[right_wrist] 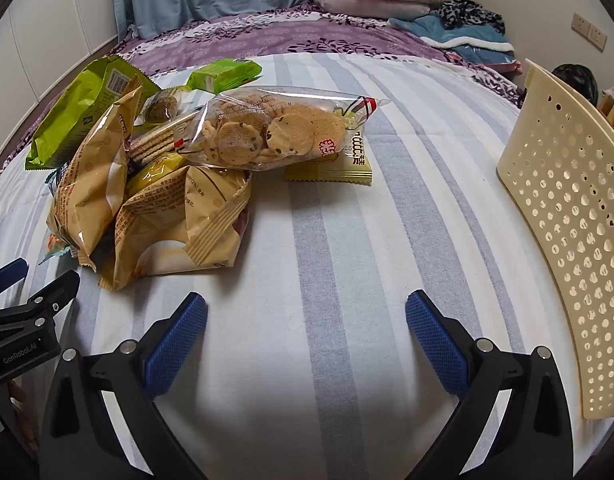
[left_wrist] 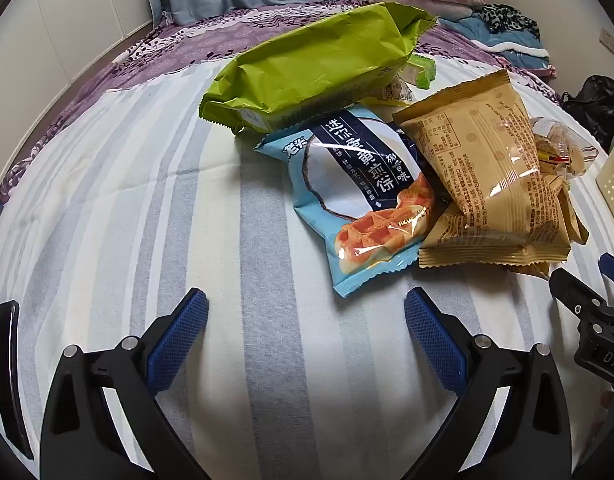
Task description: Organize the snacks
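Left wrist view: left gripper [left_wrist: 306,328] jaws wide apart, nothing between them, hovering over the striped sheet [left_wrist: 147,200]. Landmark is the blue coconut snack pack [left_wrist: 359,196]: it lies flat on the sheet just beyond the gripper. Green bag [left_wrist: 311,68] sits behind it, its edge overlapping the blue pack's top. Tan bags [left_wrist: 491,184] lie right of it, touching and partly stacked.

Right wrist view: right gripper [right_wrist: 306,328] also spread wide, empty, above bare sheet. Clear cookie bag [right_wrist: 275,128] rests on top of the tan bags, on the side away from the blue pack; a small yellow packet [right_wrist: 339,168] pokes out under it. Cream perforated basket [right_wrist: 567,220] stands far right, well apart from the pile.
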The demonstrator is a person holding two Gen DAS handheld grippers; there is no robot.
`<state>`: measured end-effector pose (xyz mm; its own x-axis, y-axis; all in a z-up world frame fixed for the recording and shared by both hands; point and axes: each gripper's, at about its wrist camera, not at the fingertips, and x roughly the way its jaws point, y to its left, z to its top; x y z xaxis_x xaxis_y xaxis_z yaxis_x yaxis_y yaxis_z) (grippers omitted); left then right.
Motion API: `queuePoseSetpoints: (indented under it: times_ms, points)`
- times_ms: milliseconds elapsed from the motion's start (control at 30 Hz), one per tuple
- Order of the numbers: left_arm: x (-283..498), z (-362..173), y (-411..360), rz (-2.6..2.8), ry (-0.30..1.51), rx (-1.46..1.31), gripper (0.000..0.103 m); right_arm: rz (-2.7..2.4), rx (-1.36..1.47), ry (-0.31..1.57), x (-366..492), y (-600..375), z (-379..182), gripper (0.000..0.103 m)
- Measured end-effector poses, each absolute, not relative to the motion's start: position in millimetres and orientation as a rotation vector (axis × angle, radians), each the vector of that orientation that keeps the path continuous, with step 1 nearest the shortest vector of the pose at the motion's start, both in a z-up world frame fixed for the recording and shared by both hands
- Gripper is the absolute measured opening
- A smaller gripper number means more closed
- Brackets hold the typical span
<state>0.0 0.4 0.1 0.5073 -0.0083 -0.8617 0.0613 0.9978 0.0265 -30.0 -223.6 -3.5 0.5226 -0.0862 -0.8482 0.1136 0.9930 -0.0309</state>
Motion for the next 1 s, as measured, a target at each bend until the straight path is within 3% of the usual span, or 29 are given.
queuePoseSetpoints:
  times_ms: [1000]
  points:
    - [0.4, 0.7, -0.4, -0.039, 1.031, 0.06, 0.101, -0.12, 0.029, 1.016, -27.2, -222.6, -6.5, 0.098]
